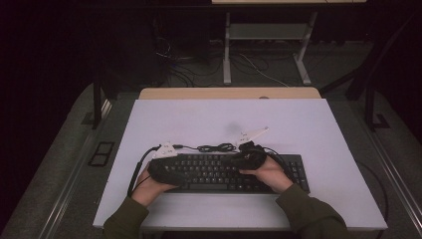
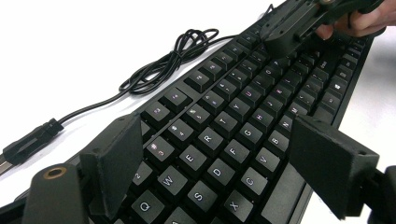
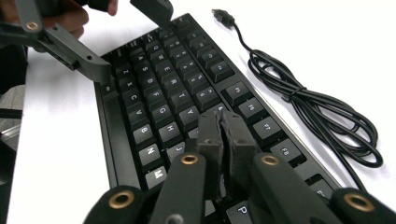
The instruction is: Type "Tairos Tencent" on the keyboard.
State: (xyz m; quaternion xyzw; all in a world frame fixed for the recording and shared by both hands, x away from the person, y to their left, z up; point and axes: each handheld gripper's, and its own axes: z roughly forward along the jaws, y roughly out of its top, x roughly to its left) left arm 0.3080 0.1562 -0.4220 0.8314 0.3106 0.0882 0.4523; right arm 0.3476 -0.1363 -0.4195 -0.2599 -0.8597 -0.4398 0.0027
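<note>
A black keyboard [image 1: 219, 174] [image 2: 233, 121] [image 3: 163, 84] lies near the front edge of the white table [image 1: 224, 114]. Its coiled black cable [image 1: 216, 147] [image 2: 173, 60] [image 3: 317, 116] rests just behind it, and the USB plug [image 2: 32, 140] [image 3: 223, 16] lies loose on the table. Over the keyboard's left end hovers my left gripper [image 1: 185, 172] [image 2: 222, 161] [image 3: 128, 42], open, its jaws spread wide above the keys with nothing between them. My right gripper [image 1: 234, 162] [image 2: 289, 32] [image 3: 225, 140] hangs over the middle keys, shut, its pads together and holding nothing.
A wooden strip [image 1: 229, 93] runs along the table's far edge. Beyond it stand a white desk frame [image 1: 268, 50] and loose cables on the dark floor [image 1: 179, 69]. Bare table surface lies behind and on both sides of the keyboard.
</note>
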